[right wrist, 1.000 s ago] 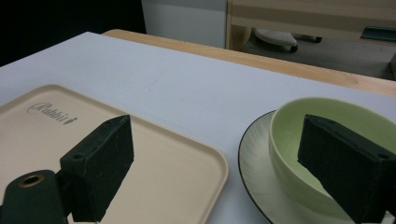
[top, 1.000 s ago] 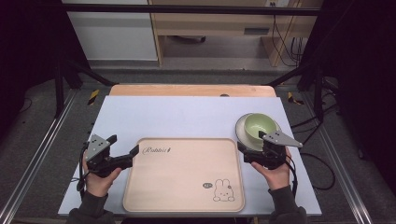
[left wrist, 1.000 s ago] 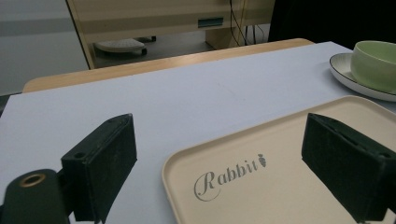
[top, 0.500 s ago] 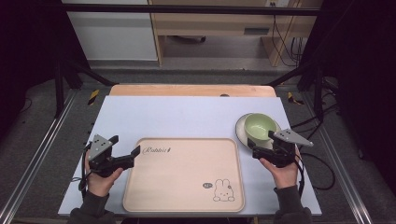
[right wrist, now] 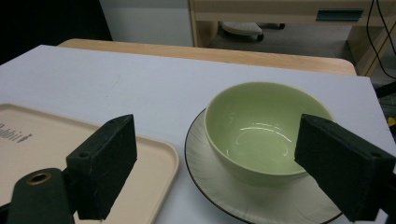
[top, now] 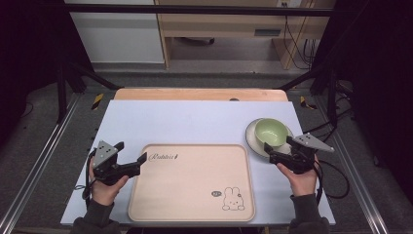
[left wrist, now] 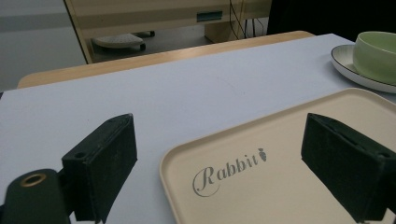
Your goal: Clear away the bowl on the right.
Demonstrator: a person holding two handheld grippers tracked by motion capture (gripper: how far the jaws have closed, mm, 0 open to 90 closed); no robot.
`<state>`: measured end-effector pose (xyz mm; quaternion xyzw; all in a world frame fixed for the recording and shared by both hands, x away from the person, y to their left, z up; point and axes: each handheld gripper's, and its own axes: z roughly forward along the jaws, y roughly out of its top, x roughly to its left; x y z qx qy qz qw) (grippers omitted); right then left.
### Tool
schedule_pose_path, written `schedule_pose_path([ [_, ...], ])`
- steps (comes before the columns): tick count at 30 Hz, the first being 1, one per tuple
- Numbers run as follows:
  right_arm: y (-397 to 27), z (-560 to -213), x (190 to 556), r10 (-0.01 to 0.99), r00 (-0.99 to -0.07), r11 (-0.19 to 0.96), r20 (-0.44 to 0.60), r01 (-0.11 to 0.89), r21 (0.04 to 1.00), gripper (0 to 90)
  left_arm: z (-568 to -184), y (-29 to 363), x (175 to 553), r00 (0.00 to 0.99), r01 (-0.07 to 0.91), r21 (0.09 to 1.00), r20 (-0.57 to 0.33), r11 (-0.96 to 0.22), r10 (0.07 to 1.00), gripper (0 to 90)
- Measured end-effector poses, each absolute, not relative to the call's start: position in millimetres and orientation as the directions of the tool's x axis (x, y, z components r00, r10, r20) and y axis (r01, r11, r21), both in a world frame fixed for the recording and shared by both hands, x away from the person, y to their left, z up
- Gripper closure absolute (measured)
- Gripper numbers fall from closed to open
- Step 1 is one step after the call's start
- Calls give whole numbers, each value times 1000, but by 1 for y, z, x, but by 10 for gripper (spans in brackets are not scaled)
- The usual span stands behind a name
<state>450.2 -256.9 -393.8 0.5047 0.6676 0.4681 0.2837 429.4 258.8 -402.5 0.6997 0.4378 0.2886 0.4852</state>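
Note:
A beige tray (top: 195, 190) printed with "Rabbit" and a small rabbit drawing lies flat on the near middle of the table. To its right a pale green bowl (top: 271, 131) sits on a white plate (top: 253, 138). My left gripper (top: 140, 164) is open at the tray's near-left corner, with the tray rim (left wrist: 170, 163) between its jaws (left wrist: 219, 140) and untouched. My right gripper (top: 278, 150) is open just short of the plate's near-right edge. It faces the bowl (right wrist: 261, 130) and plate (right wrist: 205, 182) and holds nothing.
The white table top (top: 195, 122) ends at a wooden strip (top: 199, 94) along the far edge. A metal frame rail (top: 44, 161) runs down each side of the table. Wooden furniture (top: 229, 29) and cables stand beyond.
My right gripper has drawn back slightly to the right, away from the bowl and plate. The left gripper, tray and bowl stay where they were.

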Motion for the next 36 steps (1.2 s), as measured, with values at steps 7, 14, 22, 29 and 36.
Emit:
schedule_pose_path([
  [7,-259,-393,451,942,-321,47,95,407,912,131,-402,259,429,454,331,932,-21,-147,891,104],
  [14,-259,-391,453,940,-326,47,98,411,910,131,-403,257,429,459,332,930,-13,-157,888,104],
  [22,-262,-391,460,951,-299,56,76,409,911,135,-404,254,429,466,331,929,-8,-166,885,103],
  [29,-267,-391,469,956,-282,46,81,416,908,165,-405,254,429,467,336,926,-3,-174,884,104],
  [36,-270,-392,477,963,-258,44,77,436,899,203,-406,252,429,469,337,924,0,-179,883,103],
])
